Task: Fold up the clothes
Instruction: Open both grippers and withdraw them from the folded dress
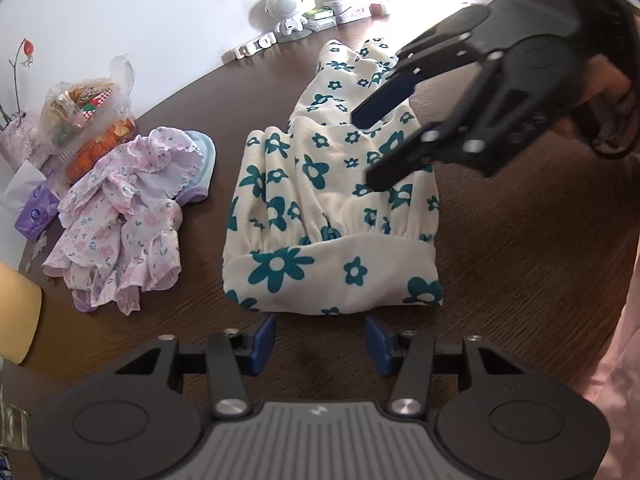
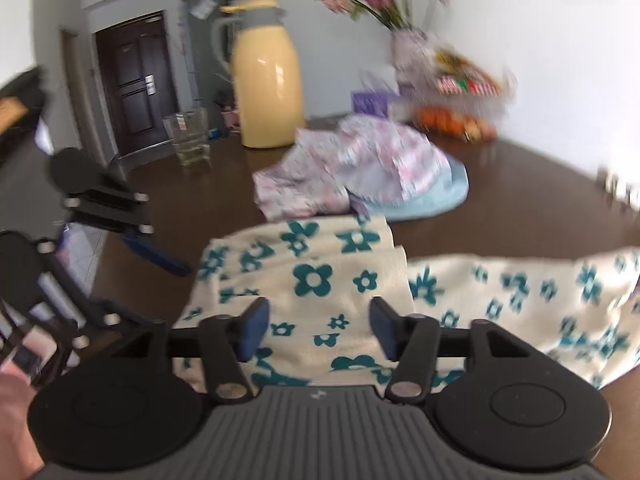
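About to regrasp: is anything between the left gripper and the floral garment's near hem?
Nothing visible. The left gripper stands open just short of the floral garment, only bare table between. The right gripper hovers farther up.

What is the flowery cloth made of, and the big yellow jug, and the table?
The cream garment with teal flowers looks like soft, matte fleece or knit: it bunches in gathers. The yellow jug looks like glossy plastic or coated metal, with bright window reflections. The table seems dark wood or wood-look laminate, with grain lines showing.

Cream teal-flowered garment partly folded, flat on table.
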`<state>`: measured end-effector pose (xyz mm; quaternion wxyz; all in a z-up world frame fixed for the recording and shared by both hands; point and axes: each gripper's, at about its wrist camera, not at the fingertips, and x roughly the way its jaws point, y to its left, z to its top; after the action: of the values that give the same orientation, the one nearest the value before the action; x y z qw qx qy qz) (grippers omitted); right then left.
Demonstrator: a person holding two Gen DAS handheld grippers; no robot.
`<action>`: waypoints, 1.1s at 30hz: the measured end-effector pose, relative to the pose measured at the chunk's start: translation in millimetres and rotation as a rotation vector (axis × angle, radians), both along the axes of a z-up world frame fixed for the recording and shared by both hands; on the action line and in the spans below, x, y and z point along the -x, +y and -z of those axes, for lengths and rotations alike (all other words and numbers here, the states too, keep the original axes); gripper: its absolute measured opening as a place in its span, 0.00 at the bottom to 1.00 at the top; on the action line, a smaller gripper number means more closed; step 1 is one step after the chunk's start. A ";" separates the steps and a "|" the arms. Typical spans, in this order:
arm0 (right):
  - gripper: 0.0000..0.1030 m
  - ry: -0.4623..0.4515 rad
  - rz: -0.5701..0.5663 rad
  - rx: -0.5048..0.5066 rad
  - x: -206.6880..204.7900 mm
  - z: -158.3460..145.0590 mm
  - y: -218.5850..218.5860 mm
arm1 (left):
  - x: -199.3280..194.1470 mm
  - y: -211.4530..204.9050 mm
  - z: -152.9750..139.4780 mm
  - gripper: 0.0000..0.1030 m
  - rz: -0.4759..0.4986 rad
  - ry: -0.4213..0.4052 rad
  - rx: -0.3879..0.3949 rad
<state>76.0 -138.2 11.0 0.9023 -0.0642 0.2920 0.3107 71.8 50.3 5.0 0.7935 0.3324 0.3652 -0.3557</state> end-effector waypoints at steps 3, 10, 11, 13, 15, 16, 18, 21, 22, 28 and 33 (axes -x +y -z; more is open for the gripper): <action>0.69 -0.034 -0.061 0.074 13.3 -6.8 4.0 | -1.5 0.3 2.8 0.47 -0.017 0.010 0.009; 0.67 -0.045 -0.113 0.073 20.8 -12.4 17.2 | 0.1 6.2 -1.2 0.47 -0.048 -0.010 0.012; 0.54 -0.048 -0.131 0.072 22.3 -13.5 21.2 | -0.2 9.8 -6.6 0.47 -0.059 -0.025 0.020; 0.38 -0.050 -0.166 0.081 23.6 -13.5 31.5 | -2.9 17.1 -20.4 0.43 -0.083 -0.057 0.050; 0.33 -0.046 -0.201 0.101 24.3 -10.0 42.3 | -8.7 18.6 -29.9 0.30 -0.089 -0.064 0.080; 0.33 -0.042 -0.213 0.112 24.7 -7.9 46.6 | -11.7 18.9 -34.0 0.28 -0.091 -0.066 0.094; 0.31 -0.036 -0.230 0.137 25.4 -4.6 54.2 | -19.5 12.0 -29.6 0.23 -0.083 -0.055 0.084; 0.30 -0.020 -0.223 0.191 25.6 -1.6 61.7 | -31.8 -0.9 -18.4 0.18 -0.067 -0.033 0.055; 0.30 -0.009 -0.217 0.199 25.1 -0.5 62.7 | -35.9 -5.2 -14.7 0.18 -0.061 -0.026 0.046; 0.30 0.047 -0.186 0.176 17.7 10.7 59.9 | -40.9 -10.5 1.1 0.14 -0.060 0.002 0.030; 0.32 0.040 -0.185 0.210 20.0 7.8 65.1 | -37.7 -11.6 -3.8 0.18 -0.073 -0.017 0.010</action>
<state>56.1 -73.0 3.2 0.8520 -0.1790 0.3336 0.3616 109.5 38.6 8.8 0.8107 0.3178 0.3684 -0.3256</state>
